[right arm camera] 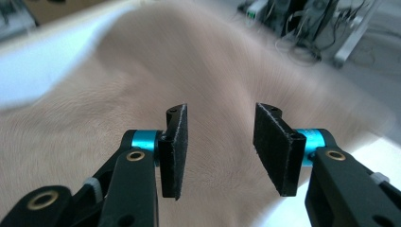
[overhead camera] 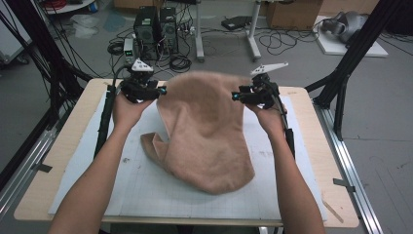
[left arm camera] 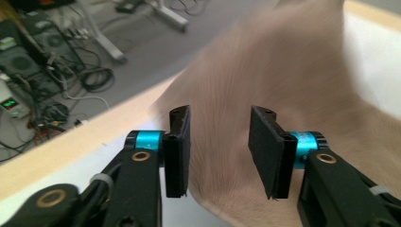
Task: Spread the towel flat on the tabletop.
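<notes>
A tan towel [overhead camera: 204, 131] lies rumpled on the white gridded mat [overhead camera: 146, 195], its far edge humped up and blurred between the two grippers. My left gripper [overhead camera: 161, 91] is at the towel's far left corner, held in a hand. In the left gripper view its jaws [left arm camera: 220, 146] stand apart, and the towel [left arm camera: 283, 71] lies beyond them, not pinched. My right gripper [overhead camera: 235, 96] is at the towel's far right corner. Its jaws [right arm camera: 222, 149] are likewise apart, with the towel [right arm camera: 189, 61] blurred beyond them and nothing pressed between the pads.
The mat covers a wooden table [overhead camera: 73, 126]. Past the far edge lie computer towers [overhead camera: 156, 29], tangled cables and a table leg [overhead camera: 253, 44] on the floor. Black frame struts [overhead camera: 341, 83] rise at both sides of the table.
</notes>
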Demonstrator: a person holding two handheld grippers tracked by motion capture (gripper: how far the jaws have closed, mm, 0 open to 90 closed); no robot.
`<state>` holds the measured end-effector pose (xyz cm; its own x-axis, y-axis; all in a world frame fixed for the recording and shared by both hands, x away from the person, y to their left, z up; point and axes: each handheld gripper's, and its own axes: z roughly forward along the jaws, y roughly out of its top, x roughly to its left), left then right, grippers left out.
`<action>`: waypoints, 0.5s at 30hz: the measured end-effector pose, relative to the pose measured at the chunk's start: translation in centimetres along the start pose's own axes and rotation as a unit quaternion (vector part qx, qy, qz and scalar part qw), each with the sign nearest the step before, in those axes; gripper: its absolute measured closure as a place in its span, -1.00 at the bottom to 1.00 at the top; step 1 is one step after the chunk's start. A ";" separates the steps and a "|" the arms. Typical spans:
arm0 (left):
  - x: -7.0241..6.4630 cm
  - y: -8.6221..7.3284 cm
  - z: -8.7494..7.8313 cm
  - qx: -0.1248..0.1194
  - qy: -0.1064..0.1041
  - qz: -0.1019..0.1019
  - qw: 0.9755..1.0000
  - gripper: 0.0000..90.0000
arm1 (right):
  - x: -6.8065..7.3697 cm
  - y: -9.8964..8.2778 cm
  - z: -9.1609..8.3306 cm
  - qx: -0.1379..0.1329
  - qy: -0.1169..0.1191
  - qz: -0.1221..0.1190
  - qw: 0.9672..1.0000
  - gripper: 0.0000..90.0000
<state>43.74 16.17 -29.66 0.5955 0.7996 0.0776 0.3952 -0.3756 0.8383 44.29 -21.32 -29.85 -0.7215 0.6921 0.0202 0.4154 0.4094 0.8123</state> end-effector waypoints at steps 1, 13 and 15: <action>-0.2 -0.6 0.2 0.004 -0.006 0.003 1.000 0.30 | 0.0 0.0 0.0 0.000 0.000 0.000 1.000 0.21; -4.0 -8.1 0.4 0.049 -0.096 0.005 0.994 0.24 | 4.3 -7.8 0.5 0.044 0.070 -0.022 0.996 0.12; -4.6 -8.5 0.0 0.052 -0.109 0.006 0.993 0.23 | 5.0 -8.6 0.4 0.048 0.073 -0.029 0.996 0.11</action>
<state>37.64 15.70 -37.16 0.7336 0.6784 -0.0408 0.4504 -0.4404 0.7766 37.31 -21.10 -36.95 -0.8160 0.5743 0.0659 0.4172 0.5062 0.7548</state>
